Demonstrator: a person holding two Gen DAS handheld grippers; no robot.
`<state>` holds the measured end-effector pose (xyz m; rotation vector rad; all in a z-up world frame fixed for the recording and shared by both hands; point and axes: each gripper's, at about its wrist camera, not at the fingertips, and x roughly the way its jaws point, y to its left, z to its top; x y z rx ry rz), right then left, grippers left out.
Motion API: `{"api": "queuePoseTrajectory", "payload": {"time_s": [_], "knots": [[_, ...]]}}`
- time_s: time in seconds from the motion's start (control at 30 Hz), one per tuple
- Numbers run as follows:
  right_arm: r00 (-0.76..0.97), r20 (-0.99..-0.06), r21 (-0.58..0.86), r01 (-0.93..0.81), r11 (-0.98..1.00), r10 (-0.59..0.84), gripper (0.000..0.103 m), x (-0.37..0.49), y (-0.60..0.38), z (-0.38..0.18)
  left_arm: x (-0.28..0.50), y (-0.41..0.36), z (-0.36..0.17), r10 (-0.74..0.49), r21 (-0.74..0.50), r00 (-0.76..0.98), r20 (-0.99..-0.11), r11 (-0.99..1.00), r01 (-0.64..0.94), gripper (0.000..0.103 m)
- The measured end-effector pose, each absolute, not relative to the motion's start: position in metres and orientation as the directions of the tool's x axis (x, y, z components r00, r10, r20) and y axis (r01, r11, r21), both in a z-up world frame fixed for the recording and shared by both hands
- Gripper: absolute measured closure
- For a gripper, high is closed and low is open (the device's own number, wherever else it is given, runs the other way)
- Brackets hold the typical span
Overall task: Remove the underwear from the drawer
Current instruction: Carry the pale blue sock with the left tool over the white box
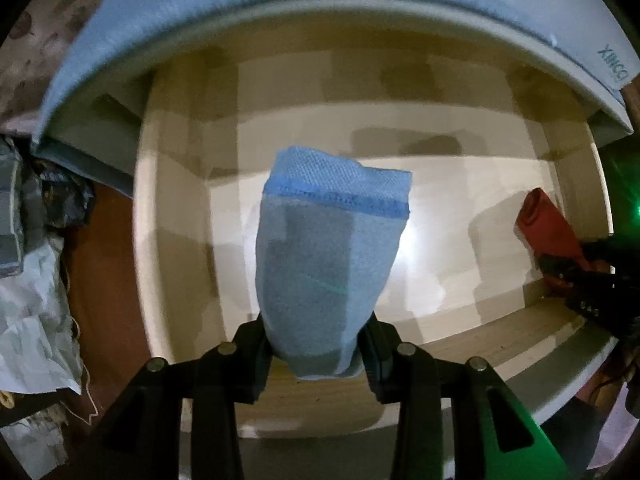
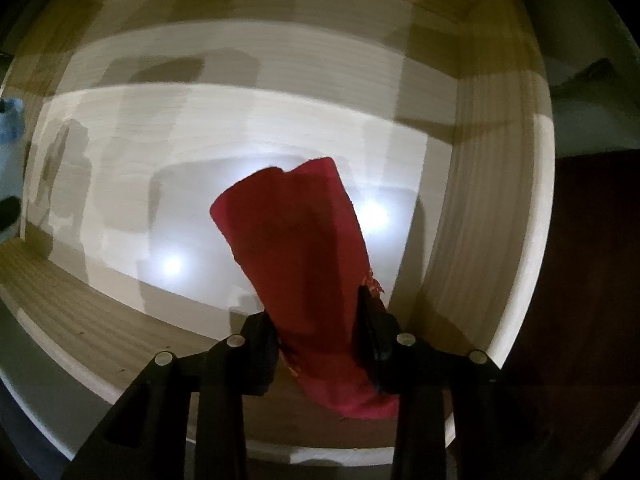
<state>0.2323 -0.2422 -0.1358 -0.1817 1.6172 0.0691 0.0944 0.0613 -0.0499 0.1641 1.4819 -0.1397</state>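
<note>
Left claw [image 1: 316,336] grips blue underwear [image 1: 328,256], lower end hidden.

The right tongs [image 2: 318,332] pointed down into an open wooden drawer [image 2: 500,240], their two black fingers [image 2: 260,352] pressed against the sides of a red piece of underwear [image 2: 296,248]. The red cloth stood up from between the fingers as a loose roll over the pale drawer floor, where two bright spots of light glared. At the far left edge a bit of light blue cloth [image 2: 10,124] showed, too blurred to make out further.
</note>
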Motion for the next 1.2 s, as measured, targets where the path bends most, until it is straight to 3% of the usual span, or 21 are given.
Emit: {"api": "queuePoseTrajectory", "payload": {"time_s": [0.53, 0.7, 1.0, 1.2], "knots": [[-0.016, -0.997, -0.067, -0.152, 0.986, -0.07, 0.07, 0.214, -0.251, -0.13, 0.087, 0.044, 0.032, 0.016, 0.102, 0.359, -0.933, 0.969, 0.224, 0.065], [-0.011, -0.998, -0.065, -0.148, 0.987, -0.067, 0.07, 0.211, -0.25, -0.126, 0.091, 0.052, 0.088, -0.09, 0.015, 0.423, -0.902, 0.971, 0.239, 0.065], [-0.002, -0.997, -0.08, -0.151, 0.985, -0.081, 0.07, 0.204, -0.247, -0.124, 0.129, 0.049, 0.184, -0.109, 0.033, 0.608, -0.786, 0.976, 0.217, 0.065], [0.003, -0.998, -0.069, -0.126, 0.99, -0.069, 0.071, 0.201, -0.247, -0.123, 0.174, 0.016, 0.187, -0.092, 0.068, 0.613, -0.785, 0.97, 0.232, 0.065]]}}
